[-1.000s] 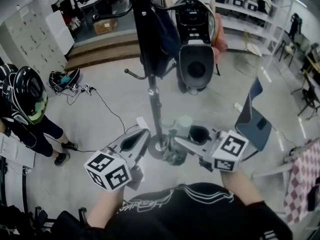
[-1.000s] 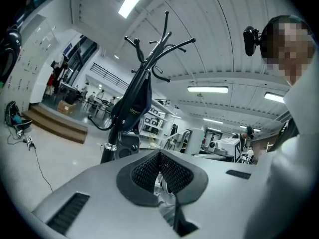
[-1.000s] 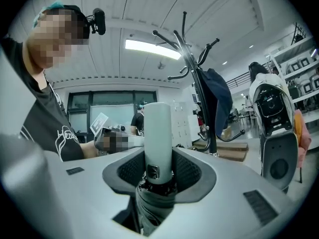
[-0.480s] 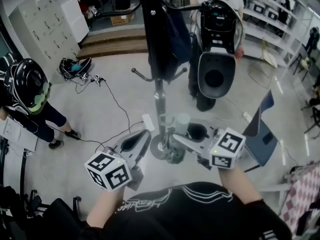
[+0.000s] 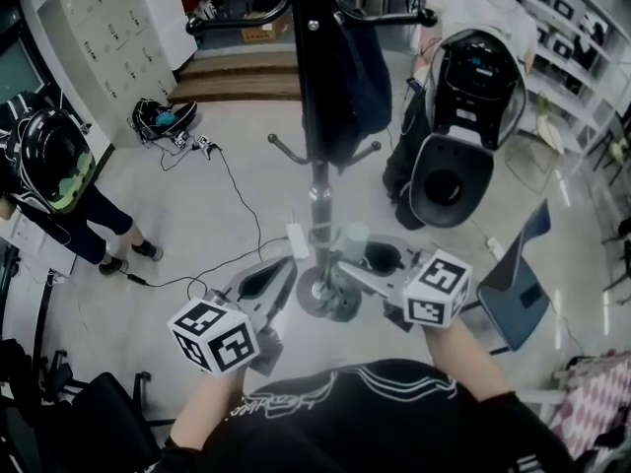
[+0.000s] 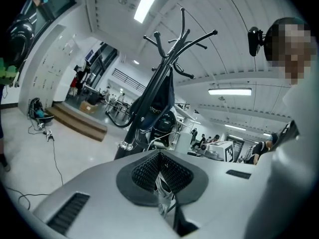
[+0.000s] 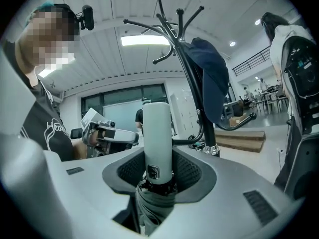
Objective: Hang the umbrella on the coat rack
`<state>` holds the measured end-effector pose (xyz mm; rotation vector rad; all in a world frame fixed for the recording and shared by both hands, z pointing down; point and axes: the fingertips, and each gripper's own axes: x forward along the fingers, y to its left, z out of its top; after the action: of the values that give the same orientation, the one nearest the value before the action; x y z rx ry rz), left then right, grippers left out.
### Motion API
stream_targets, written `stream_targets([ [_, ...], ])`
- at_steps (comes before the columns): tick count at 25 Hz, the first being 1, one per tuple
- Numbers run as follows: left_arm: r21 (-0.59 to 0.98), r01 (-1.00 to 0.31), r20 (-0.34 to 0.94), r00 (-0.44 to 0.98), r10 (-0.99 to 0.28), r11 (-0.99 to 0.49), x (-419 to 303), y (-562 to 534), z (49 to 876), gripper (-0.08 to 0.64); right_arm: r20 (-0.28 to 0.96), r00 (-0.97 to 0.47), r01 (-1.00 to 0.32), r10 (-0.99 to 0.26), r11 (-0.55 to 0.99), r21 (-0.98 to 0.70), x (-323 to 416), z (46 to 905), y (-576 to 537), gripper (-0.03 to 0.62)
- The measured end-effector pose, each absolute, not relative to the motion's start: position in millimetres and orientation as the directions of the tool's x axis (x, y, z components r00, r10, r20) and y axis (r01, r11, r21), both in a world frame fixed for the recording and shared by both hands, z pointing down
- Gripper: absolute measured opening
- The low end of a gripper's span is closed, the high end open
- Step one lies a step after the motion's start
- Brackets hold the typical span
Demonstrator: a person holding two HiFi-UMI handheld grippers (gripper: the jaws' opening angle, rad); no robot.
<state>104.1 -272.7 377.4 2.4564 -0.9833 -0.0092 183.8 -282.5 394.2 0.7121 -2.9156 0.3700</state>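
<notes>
The folded umbrella, with a pale cylindrical handle (image 7: 157,133) and a bunched grey canopy (image 7: 152,205), stands between the jaws of my right gripper (image 7: 158,176), which is shut on it just below the handle. In the head view that handle (image 5: 353,240) sticks up beside the right gripper (image 5: 347,264). My left gripper (image 5: 286,270) is level with it, jaws together on a thin grey strip (image 6: 164,193), apparently the umbrella's strap. The black coat rack (image 5: 314,97) rises just beyond both grippers. A dark blue garment (image 7: 212,78) hangs from it, and its upper hooks (image 6: 187,36) are bare.
The rack's round base (image 5: 320,294) lies under the grippers. A cable (image 5: 232,200) runs across the floor to a white adapter (image 5: 297,238). A helmeted person (image 5: 49,170) crouches at left. A person with a black rig (image 5: 458,136) stands at right, near a blue chair (image 5: 513,286). Steps (image 5: 237,79) lie behind.
Both grippers have edged a little forward and down toward the rack, and the view has shifted with them. The person at right has drifted rightward. Both grips are unchanged.
</notes>
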Motion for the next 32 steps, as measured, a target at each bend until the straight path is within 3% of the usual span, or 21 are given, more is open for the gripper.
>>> stream_targets([
  [32,0.469,-0.713,0.214,0.664,-0.717,-0.521,113,-285,406,-0.002,0.456,-0.786,-0.574,-0.417,0.767,-0.287,224,561,-348,0.179],
])
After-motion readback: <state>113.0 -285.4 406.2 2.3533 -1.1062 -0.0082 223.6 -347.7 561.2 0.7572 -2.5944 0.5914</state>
